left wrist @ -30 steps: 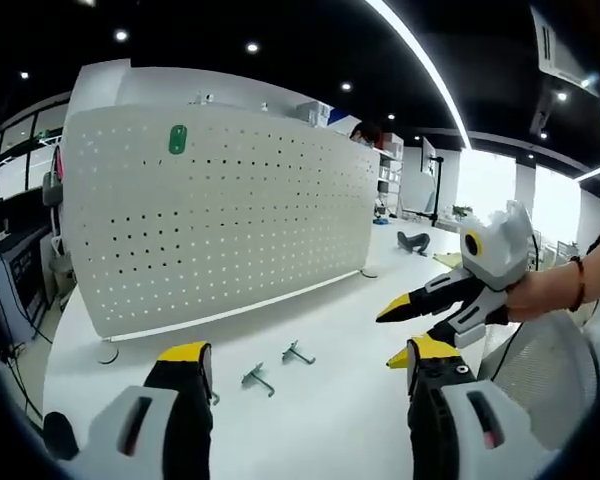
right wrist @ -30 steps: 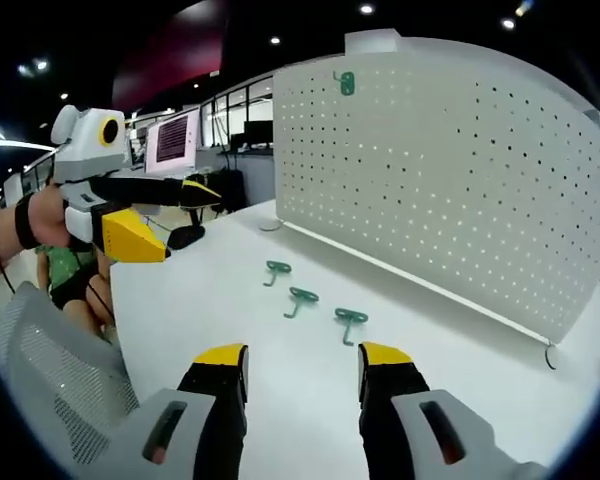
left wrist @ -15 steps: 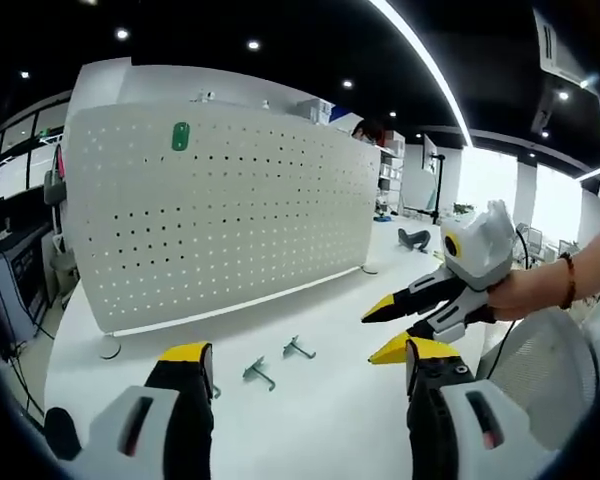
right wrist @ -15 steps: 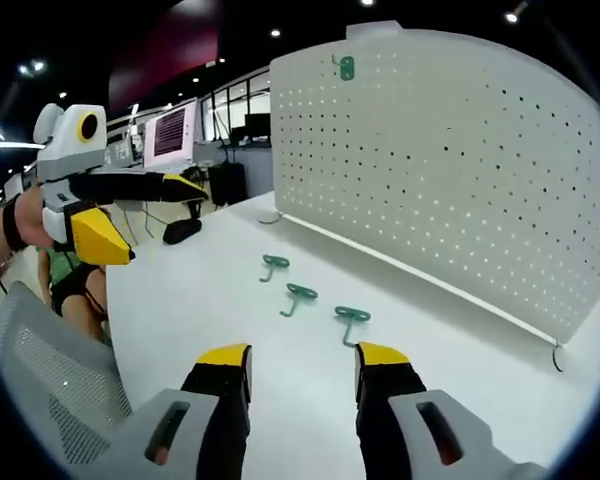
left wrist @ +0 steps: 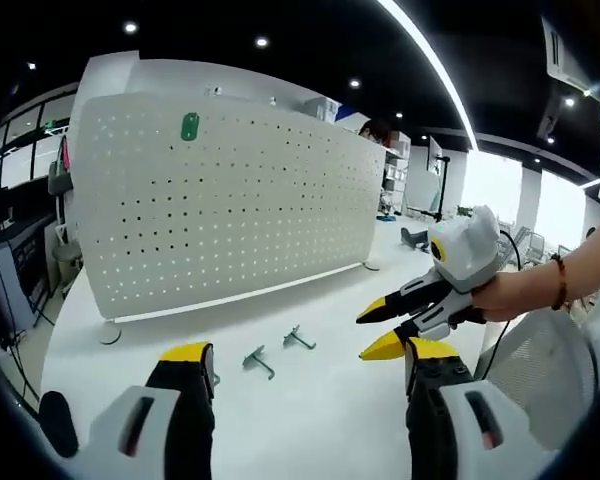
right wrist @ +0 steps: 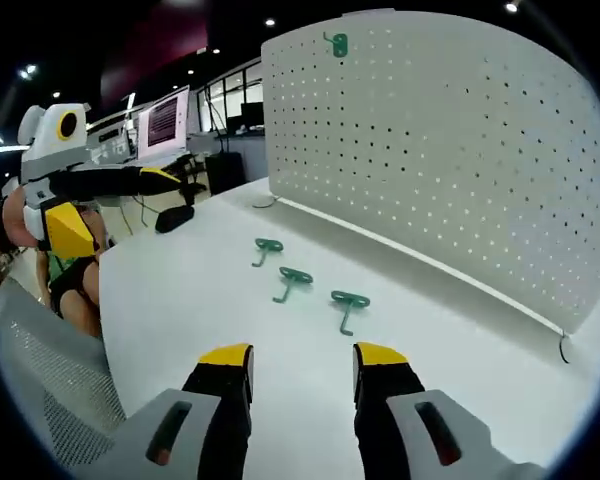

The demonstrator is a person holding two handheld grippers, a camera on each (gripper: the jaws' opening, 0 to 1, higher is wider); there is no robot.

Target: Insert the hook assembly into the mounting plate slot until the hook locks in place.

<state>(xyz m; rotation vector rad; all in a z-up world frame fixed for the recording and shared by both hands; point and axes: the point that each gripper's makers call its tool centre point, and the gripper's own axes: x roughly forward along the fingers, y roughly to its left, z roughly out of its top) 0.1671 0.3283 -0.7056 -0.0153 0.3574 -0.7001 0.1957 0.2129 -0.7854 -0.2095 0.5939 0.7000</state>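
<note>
Left gripper: we see our left gripper [left wrist: 300, 358] low over the white table [left wrist: 320, 420], its yellow-tipped jaws spread wide with nothing between them. In the right gripper view the same gripper [right wrist: 110, 200] enters from the left, held in a hand [right wrist: 15, 225], jaws apart.

Right gripper: our right gripper [right wrist: 300, 358] also hangs above the table [right wrist: 180, 290], jaws parted and empty. In the left gripper view it [left wrist: 380, 325] comes in from the right, held by a hand [left wrist: 515, 295] with a bracelet at the wrist, its yellow tips a little apart.

Hooks on the table: in the right gripper view we count three green hooks lying loose in a row in front of the board: the far hook [right wrist: 267, 247], the middle hook [right wrist: 293, 279] and the near hook [right wrist: 349, 303], each apart from the others. In the left gripper view two of them show, one hook [left wrist: 257, 359] and another [left wrist: 299, 338] beside it.

Mounting plate: the white pegboard [right wrist: 450, 150] stands upright on the table, well beyond the loose hooks; we see it in the left gripper view too [left wrist: 230, 200].

Mounted hook: one green hook [right wrist: 337, 44] sits in the board near its top edge, seen also from the left gripper [left wrist: 189, 126].
</note>
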